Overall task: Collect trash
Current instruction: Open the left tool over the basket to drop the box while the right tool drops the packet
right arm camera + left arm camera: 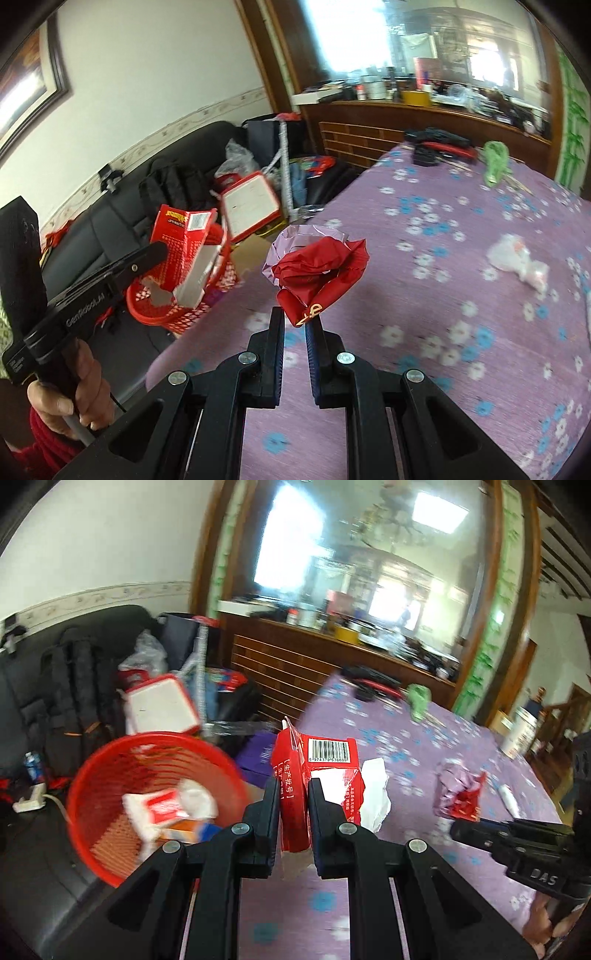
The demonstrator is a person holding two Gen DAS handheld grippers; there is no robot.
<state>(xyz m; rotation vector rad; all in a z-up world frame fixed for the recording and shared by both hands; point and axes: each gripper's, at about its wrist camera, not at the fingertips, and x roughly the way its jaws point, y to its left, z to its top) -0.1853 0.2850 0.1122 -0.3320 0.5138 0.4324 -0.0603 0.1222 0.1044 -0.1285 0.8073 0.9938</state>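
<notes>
The left gripper (293, 794) pinches a flattened red carton (314, 768), carried above the table's edge. The right gripper (295, 321) is pressed together on a crumpled red wrapper (321, 273) held over the purple flowered tablecloth (461, 295). A red basket (110, 775) with trash inside stands on the dark floor just beside that table edge, before a cluttered black sofa (110, 214). Crumpled white paper (517, 262) lies farther along the table.

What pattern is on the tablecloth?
The tablecloth is purple with white and blue flowers; clearest in the right wrist view.
</notes>
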